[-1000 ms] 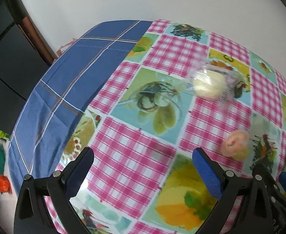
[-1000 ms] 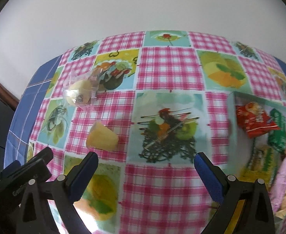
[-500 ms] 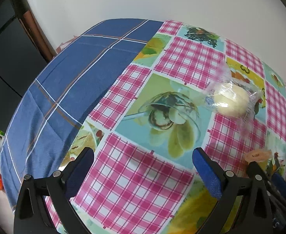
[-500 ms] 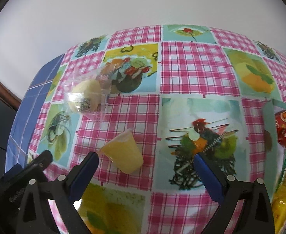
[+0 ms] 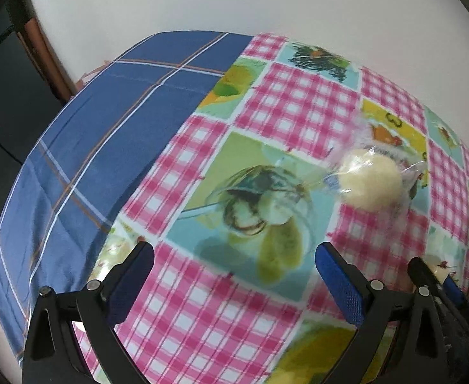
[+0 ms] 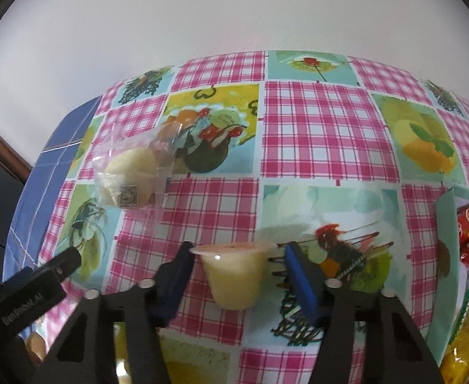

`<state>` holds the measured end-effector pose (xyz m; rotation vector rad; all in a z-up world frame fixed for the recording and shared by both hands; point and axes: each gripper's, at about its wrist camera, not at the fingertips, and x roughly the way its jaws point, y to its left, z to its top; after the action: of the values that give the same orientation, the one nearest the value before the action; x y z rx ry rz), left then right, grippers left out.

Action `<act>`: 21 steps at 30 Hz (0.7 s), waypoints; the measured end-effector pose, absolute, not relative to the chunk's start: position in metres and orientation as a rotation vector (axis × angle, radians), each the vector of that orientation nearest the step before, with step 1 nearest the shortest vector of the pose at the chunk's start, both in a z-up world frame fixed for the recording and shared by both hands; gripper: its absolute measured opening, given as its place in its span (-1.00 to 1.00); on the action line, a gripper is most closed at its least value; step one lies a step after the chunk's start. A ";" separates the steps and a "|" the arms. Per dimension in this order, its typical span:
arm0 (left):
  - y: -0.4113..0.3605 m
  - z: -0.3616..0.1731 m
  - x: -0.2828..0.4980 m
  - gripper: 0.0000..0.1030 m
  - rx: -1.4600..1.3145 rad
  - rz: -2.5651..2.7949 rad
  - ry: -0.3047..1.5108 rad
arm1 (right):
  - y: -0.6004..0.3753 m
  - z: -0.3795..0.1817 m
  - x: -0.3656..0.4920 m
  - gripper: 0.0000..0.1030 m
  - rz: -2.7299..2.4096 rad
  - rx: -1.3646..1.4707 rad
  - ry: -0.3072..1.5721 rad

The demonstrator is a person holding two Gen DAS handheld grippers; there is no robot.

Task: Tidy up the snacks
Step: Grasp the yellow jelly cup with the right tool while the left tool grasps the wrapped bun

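Observation:
A yellow jelly cup (image 6: 234, 275) stands upright between the fingers of my right gripper (image 6: 237, 265); the jaws stand close on both sides of it, with a small gap on the right. A round pale bun in a clear wrapper (image 6: 132, 172) lies on the checked tablecloth to the far left; it also shows in the left wrist view (image 5: 372, 182). My left gripper (image 5: 234, 265) is open and empty, hovering over the cloth with the bun ahead to its right. A snack box (image 6: 448, 233) with red and yellow packets stands at the right edge.
The table (image 5: 298, 108) carries a pink checked fruit-print cloth over a blue plaid cloth (image 5: 100, 134) on the left. A white wall lies behind. A dark door frame (image 5: 42, 44) stands at the far left. The right gripper's body (image 5: 439, 288) shows at the left view's right edge.
My right gripper has moved up to the jelly cup and its jaws have narrowed around it. My left gripper has moved forward, closer to the wrapped bun.

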<state>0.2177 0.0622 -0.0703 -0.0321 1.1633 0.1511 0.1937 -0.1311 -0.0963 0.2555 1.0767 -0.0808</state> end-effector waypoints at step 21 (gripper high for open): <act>-0.014 -0.055 0.283 0.93 0.055 -0.115 1.113 | -0.162 -0.097 0.211 -0.13 -0.096 0.219 1.027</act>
<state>0.2833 -0.0142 -0.0550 0.0553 1.1129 -0.1155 0.2111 -0.1622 -0.0973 0.2194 1.0273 -0.0962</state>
